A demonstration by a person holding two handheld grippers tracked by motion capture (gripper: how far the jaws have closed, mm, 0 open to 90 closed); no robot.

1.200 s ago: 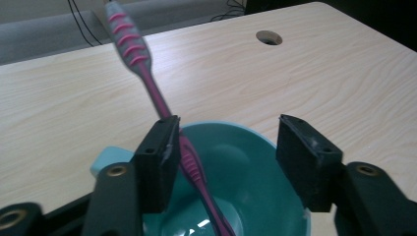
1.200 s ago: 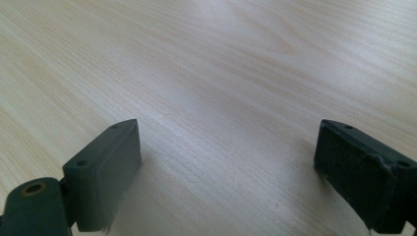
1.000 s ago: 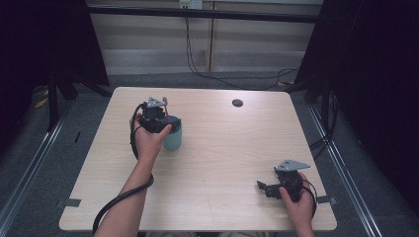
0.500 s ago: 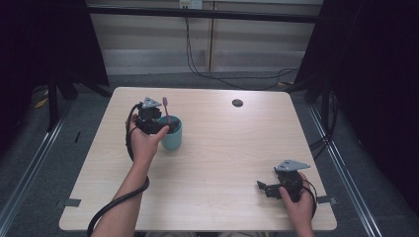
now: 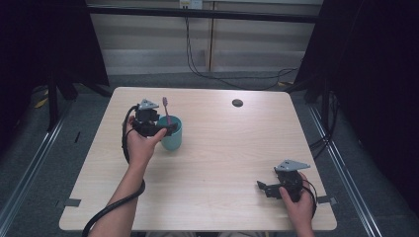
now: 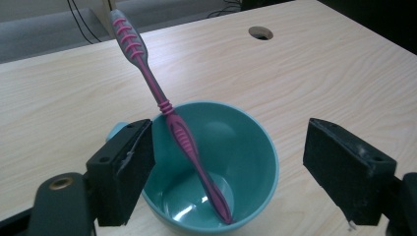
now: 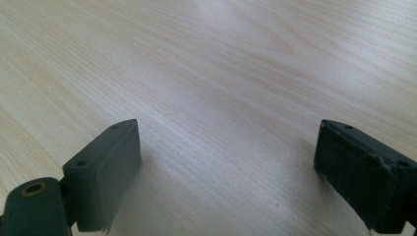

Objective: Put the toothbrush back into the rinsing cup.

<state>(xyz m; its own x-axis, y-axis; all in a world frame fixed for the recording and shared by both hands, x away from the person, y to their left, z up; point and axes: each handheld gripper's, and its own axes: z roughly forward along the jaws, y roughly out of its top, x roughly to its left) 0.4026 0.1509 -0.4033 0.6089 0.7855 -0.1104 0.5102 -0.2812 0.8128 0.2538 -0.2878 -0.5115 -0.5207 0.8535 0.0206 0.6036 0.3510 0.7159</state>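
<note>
No brand, label or readable writing on anything, neither the cup, the toothbrush nor the grippers.

Left gripper sits over the teal cup, jaws spread. In the left gripper view they stand either side of the cup's rim, and the pads are not pressing on it. The jaws have just been opening. Nothing is gripped; the cup and toothbrush are between them but free.

Pink toothbrush stands in the cup, tilted. One end rests on the cup's inside bottom and the shaft leans on the rim by the jaw at the left of the left gripper view; whether it touches that pad, I cannot tell. The ribbed grey-and-pink end sticks up well above the rim.

Cup is on the table's left half, toward the far side.

Right gripper rests low at the near right corner of the table, well apart from the cup. Jaws wide apart, with bare wood between them.

Table: light wood-grain top with rounded corners. There is a round cable hole near the far edge, right of centre. Small grey tabs of tape at the near left and near right edges.

Room: grey floor with dark black curtains on both sides. Pale wall panels are behind the table, under a black bar, and black cables hang down them to the floor.
</note>
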